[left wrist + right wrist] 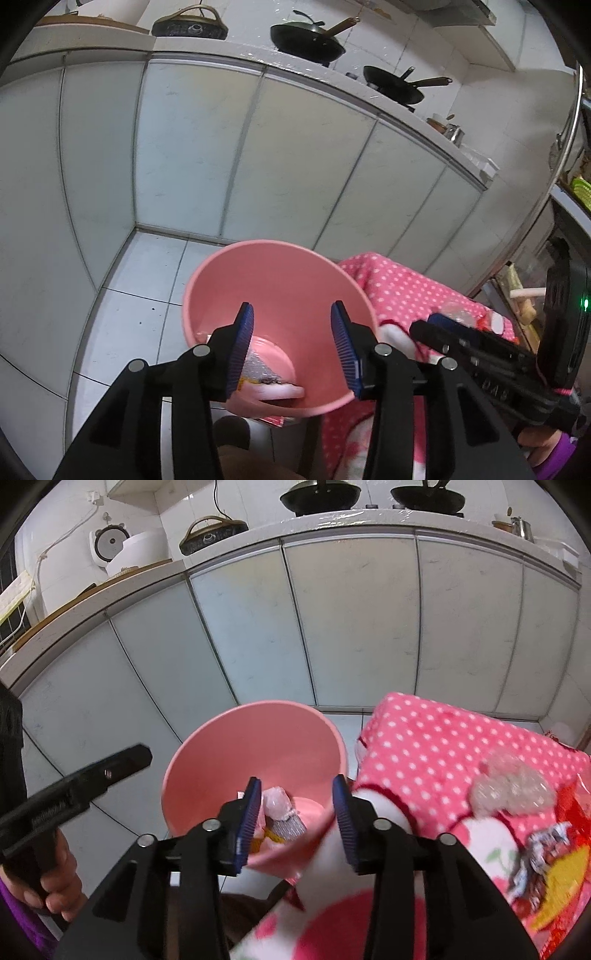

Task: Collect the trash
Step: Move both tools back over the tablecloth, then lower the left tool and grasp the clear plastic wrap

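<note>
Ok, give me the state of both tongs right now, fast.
Left tongs: open, holding nothing, above the round pink plastic bucket.
Right tongs: open, holding nothing, above the same bucket.

Even, cool indoor light with soft shadows fills both fisheye views — cabinet doors bow strongly toward black vignetted corners, glare glints on the countertop, and near objects smear slightly.

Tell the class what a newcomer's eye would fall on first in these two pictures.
First the pink bucket on the floor by the cabinets, with wrappers lying in its bottom. Beside it is the pink polka-dot cloth, bearing a crumpled clear plastic wad and a red snack wrapper. Both the left gripper and right gripper gape open, empty.
</note>
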`<state>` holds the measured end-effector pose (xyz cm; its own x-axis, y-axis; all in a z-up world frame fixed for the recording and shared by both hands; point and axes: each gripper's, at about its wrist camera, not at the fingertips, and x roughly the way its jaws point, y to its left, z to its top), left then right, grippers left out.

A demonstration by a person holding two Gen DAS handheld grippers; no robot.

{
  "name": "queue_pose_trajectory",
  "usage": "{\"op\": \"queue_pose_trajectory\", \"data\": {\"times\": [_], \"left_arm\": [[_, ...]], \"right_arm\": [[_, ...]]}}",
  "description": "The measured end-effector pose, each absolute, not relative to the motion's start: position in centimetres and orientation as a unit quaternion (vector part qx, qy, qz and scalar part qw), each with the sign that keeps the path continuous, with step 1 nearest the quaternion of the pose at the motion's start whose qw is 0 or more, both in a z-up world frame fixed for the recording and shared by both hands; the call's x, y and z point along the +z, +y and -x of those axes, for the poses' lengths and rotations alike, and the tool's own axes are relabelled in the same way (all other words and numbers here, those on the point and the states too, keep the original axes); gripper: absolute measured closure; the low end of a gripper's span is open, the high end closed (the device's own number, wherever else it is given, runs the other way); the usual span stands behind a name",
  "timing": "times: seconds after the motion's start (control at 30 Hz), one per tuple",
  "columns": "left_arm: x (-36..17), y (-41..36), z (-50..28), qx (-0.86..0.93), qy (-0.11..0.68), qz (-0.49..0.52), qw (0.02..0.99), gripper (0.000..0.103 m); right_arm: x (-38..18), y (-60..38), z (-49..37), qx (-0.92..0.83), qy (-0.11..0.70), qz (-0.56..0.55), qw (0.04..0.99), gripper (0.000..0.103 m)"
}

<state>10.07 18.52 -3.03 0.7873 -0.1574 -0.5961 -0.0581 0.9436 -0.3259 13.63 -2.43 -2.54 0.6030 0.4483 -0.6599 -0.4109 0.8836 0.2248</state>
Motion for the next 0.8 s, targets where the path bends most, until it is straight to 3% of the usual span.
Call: {"op": "queue_pose_trajectory", "data": {"times": [0.8], "left_arm": [[-0.7, 7.2, -5.7, -0.116, 0.314, 0.108, 0.936, 0.056]], "right_arm": [[-2.1, -17.1, -4.0, 0.115, 0.346, -0.081, 0.928, 0.061]]}}
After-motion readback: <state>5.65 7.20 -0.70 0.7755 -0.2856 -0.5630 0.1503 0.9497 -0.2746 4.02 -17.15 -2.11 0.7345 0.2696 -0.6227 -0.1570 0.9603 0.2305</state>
